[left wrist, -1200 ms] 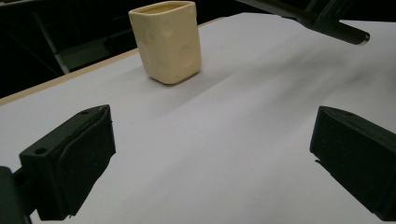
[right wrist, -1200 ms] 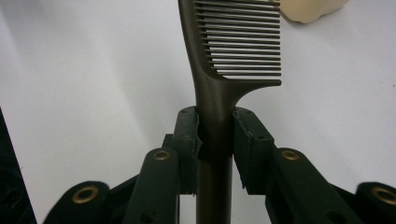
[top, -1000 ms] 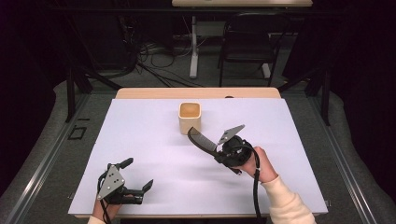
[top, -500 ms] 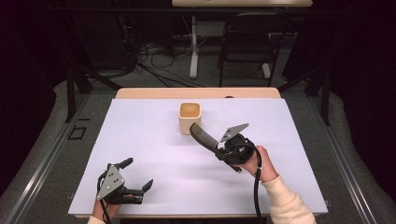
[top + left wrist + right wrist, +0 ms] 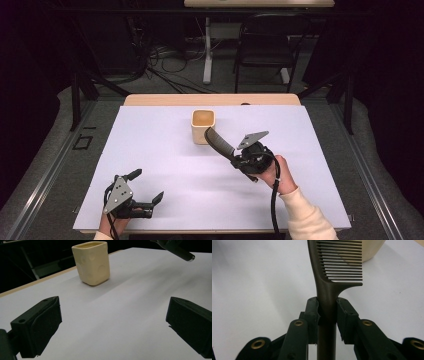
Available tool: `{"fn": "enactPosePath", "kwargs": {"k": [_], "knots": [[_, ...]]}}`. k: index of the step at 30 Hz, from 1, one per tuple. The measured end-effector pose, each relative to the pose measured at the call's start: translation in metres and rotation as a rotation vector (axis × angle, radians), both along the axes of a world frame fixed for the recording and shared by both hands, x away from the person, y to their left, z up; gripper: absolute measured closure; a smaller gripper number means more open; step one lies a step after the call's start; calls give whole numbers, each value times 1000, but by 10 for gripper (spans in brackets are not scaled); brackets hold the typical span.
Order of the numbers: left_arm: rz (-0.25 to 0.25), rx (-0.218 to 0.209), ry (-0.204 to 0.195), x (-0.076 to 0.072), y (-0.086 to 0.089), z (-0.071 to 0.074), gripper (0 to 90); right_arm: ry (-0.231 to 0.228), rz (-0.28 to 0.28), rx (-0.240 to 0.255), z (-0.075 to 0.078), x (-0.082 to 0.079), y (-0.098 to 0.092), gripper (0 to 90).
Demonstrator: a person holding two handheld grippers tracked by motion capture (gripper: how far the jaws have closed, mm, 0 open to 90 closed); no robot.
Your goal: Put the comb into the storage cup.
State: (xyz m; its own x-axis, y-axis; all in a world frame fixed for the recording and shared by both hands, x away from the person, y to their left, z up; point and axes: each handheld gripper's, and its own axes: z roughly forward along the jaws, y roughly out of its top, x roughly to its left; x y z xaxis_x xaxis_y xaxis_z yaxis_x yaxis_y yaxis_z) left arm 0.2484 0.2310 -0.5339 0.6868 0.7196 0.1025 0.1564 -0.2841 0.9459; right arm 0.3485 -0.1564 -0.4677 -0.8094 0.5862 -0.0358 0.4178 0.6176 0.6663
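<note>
The dark comb was held above the white table cover, its toothed end tilted up toward the cream cup and hanging just beside the cup's near wall; whether it touched the rim could not be told. In the right gripper view the comb ran straight out between the two jaws, which pressed on its handle just below the teeth, so the right gripper was clamped narrow on the handle. The comb appeared light, stiff and smooth, likely to swivel in the pads if the teeth caught on the cup; the thick handle seemed the sound place to hold it, the fine teeth the part to spare. The cup stood upright and alone, probably light enough to tip under a sideways nudge. The left gripper rested low at the near left of the cover, well apart from the cup, its jaws spread wide with nothing between them. A wooden table edge bordered the cover at the far side.
</note>
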Motion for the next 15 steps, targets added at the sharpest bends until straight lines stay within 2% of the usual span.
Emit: {"fn": "enactPosePath", "kwargs": {"k": [15], "knots": [[7,0,9,1,0,0,2,-33,-33,40,6,0,-3,723]]}}
